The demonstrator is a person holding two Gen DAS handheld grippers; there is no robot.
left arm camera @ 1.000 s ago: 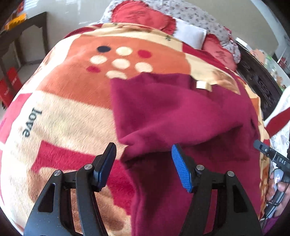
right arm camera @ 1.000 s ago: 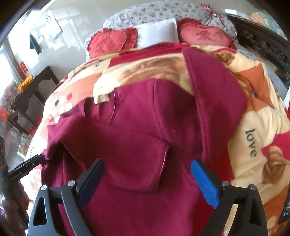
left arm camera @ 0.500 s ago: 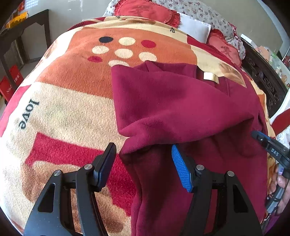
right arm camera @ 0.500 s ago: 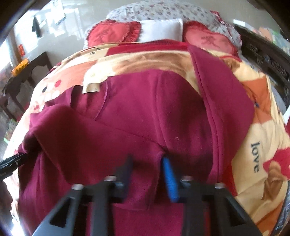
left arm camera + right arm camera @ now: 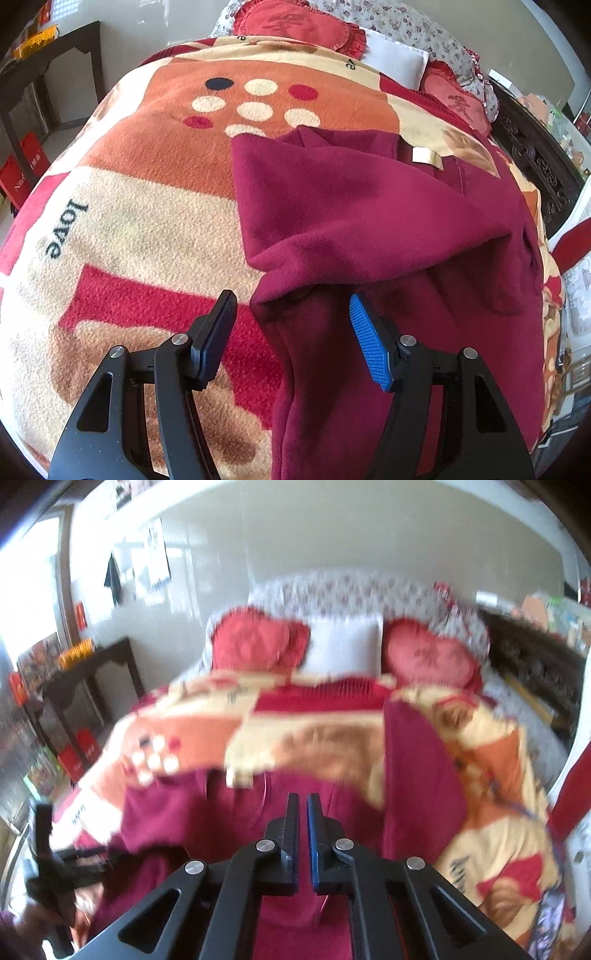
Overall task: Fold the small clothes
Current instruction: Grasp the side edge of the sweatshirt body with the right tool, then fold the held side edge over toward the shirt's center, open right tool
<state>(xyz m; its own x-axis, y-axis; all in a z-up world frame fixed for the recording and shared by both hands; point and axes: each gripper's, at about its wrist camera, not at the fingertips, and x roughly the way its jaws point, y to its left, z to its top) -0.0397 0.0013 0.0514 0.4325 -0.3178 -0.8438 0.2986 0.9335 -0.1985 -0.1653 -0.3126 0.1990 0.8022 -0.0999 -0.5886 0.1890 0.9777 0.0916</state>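
Dark red fleece garment (image 5: 369, 229) lies on the bed, spread over the patterned blanket (image 5: 147, 206) w/ orange, cream and red blocks, dots and the word "love". Fabric looks soft and napped; upper layer is folded over diagonally, making a thick rolled edge that runs from near the left gripper (image 5: 291, 332) up toward the right side. A small tan label (image 5: 426, 158) shows near the neckline.

Left gripper: jaws wide apart, straddling the corner of the fold, touching nothing.

Right gripper (image 5: 303, 834): jaws drawn nearly together w/ only a thin slit between them; red cloth sits below and behind (view is blurred, so can't tell whether any fabric is pinched). A sleeve (image 5: 417, 760) stretches up over the blanket toward the red heart pillows (image 5: 428, 657).
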